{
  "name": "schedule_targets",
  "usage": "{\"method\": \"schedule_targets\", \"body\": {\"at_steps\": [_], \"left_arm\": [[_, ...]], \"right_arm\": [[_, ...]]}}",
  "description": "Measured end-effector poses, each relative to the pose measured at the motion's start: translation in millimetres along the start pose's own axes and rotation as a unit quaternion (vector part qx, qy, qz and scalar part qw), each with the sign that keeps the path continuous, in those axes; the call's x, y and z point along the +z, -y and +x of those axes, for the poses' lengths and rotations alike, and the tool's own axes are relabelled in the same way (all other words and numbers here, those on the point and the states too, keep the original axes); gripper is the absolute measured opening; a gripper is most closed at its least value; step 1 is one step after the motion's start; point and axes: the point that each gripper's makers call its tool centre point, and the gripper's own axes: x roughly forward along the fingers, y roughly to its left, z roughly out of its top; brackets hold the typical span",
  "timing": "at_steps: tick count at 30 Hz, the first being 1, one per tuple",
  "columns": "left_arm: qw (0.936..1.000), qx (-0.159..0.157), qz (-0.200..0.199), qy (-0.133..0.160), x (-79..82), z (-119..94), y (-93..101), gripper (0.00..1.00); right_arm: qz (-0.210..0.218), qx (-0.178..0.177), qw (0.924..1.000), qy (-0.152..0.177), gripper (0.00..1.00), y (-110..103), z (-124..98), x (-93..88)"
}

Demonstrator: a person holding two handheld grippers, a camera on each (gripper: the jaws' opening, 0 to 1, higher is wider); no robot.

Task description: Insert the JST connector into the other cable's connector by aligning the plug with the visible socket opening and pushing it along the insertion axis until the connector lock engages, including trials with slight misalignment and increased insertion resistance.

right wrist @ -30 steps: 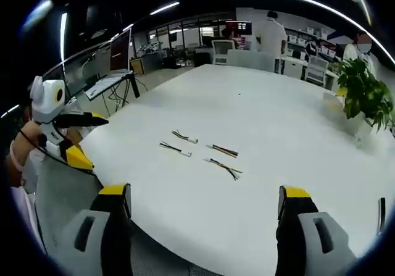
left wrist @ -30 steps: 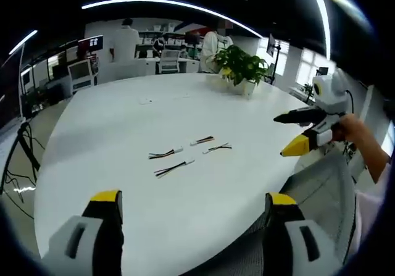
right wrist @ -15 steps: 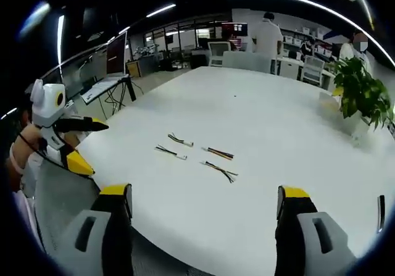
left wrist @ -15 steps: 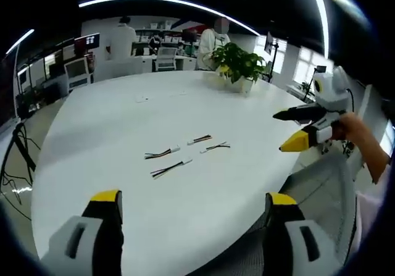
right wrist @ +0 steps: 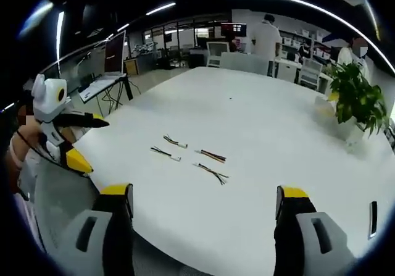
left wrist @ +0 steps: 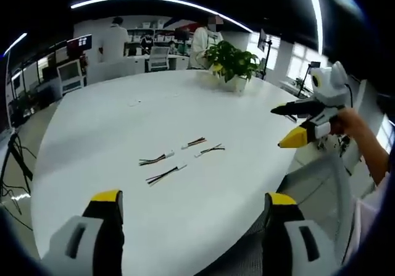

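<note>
Cables [left wrist: 179,157]: four lie mid-table [left wrist: 123,121], well ahead of your grippers.
Left gripper [left wrist: 192,209]: jaws wide, empty.
Right gripper [right wrist: 203,203]: jaws wide, empty.

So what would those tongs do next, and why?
Probably bring both tongs, the left and the right, down toward the four short cables on the white table. Both stand open and empty at the table's near edge, and no cable has been picked up yet.

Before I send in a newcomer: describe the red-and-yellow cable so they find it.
On the round white table, four short cables lie in a cluster. The short red-and-yellow-wired cable lies on the potted green plant's side; its neighbours' wires look darker.
</note>
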Motion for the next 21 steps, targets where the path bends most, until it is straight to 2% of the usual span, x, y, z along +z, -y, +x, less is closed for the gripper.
{"method": "schedule_targets", "body": {"at_steps": [5, 9, 12, 15, 16, 18, 21], "left_arm": [[0.9998, -0.006, 0.016, 0.011, 17.4, 0.8, 0.3, 0.92], [0.9992, -0.006, 0.035, 0.019, 28.8, 3.9, -2.6, 0.92], [0.9993, 0.003, 0.034, 0.018, 32.6, 9.9, -9.4, 0.92], [0.9984, 0.015, 0.046, 0.028, 40.7, 12.3, -15.7, 0.9], [0.9976, 0.026, 0.052, 0.038, 45.2, 11.8, -20.0, 0.89], [0.9978, 0.024, 0.05, 0.037, 47.3, 11.5, -21.9, 0.88], [0.9983, 0.018, 0.043, 0.035, 49.1, 11.6, -24.4, 0.89]], "right_arm": [[-0.013, -0.002, 0.9999, 0.011, 0.94, 6.9, -3.8, 15.7], [-0.014, 0.015, 0.9995, 0.026, 0.93, 6.1, 0.1, 27.2], [0.001, 0.025, 0.9988, 0.041, 0.91, 8.5, 3.2, 35.8], [0.006, 0.03, 0.9987, 0.04, 0.88, 11.5, 4.4, 41.6], [-0.003, 0.025, 0.9988, 0.042, 0.86, 13.2, 3.3, 44.0], [-0.032, 0.019, 0.9976, 0.059, 0.86, 15.6, 1.2, 54.1], [-0.039, 0.027, 0.9972, 0.057, 0.88, 15.5, 0.4, 58.3]]}}
